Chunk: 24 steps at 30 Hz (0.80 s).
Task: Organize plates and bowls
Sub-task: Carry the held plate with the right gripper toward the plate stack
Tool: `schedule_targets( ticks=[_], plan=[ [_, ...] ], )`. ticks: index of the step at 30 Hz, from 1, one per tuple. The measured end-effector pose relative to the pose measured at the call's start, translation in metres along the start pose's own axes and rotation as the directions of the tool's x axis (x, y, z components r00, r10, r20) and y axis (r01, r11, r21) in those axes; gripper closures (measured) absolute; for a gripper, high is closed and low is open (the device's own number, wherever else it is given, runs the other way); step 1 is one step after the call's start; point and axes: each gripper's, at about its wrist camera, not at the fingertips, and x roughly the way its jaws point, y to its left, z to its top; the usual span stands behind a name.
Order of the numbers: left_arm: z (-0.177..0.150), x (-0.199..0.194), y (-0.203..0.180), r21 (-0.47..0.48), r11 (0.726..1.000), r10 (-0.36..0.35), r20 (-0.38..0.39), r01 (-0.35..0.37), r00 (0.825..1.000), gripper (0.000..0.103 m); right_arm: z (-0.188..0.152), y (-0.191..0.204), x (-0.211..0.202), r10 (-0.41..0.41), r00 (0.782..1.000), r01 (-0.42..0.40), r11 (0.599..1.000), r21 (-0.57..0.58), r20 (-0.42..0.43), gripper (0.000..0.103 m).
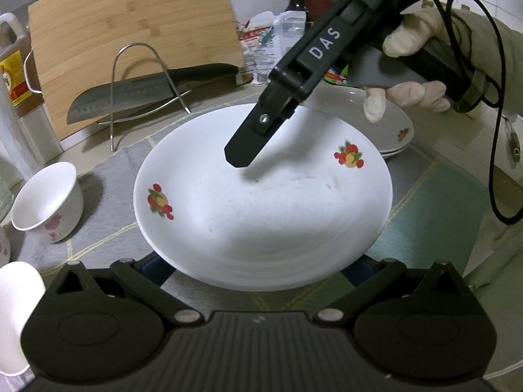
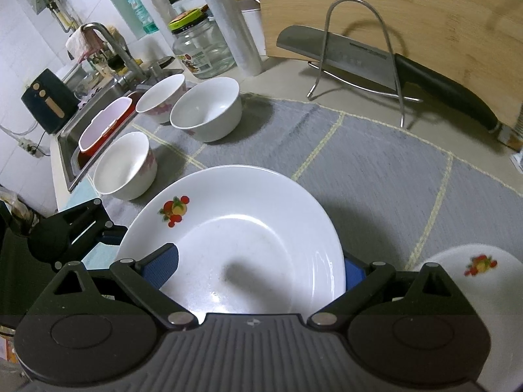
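Note:
A white deep plate [image 1: 261,202] with fruit decals sits on the grey mat, seen again as the plate [image 2: 235,238] in the right wrist view. Its near rim covers the fingers of my left gripper [image 1: 255,263], whose jaws stand wide apart; that left gripper [image 2: 81,228] reaches under the plate's left rim. My right gripper [image 2: 258,271] is open, straddling the plate with one blue pad [image 2: 160,268] over the inside and the other behind the right rim. The right gripper [image 1: 242,160] hovers just above the plate. Three white bowls [image 2: 122,166] [image 2: 206,107] [image 2: 161,98] stand beyond.
A small stack of matching plates [image 1: 385,124] lies to the right, held beside a gloved hand [image 1: 408,94]. A knife [image 2: 376,62] rests on a wire rack before a bamboo board [image 2: 408,9]. A sink [image 2: 85,124], a glass jar [image 2: 202,49] and bottles line the left.

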Motion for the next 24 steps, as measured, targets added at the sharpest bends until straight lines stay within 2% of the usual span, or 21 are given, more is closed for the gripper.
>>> schedule_targets(
  ticks=[12,24],
  plan=[
    [0.015,0.006,-0.014,0.052,0.997,-0.059,-0.008,0.059,0.998,0.0,-0.023,-0.014,-0.024,-0.039,0.998,0.036,0.997,0.061,0.04,0.002],
    [0.039,0.028,-0.034,0.132,0.981,-0.141,-0.012,0.141,0.99,0.0,-0.047,-0.044,-0.052,-0.107,0.992,0.096,0.985,0.146,0.071,0.002]
  ],
)
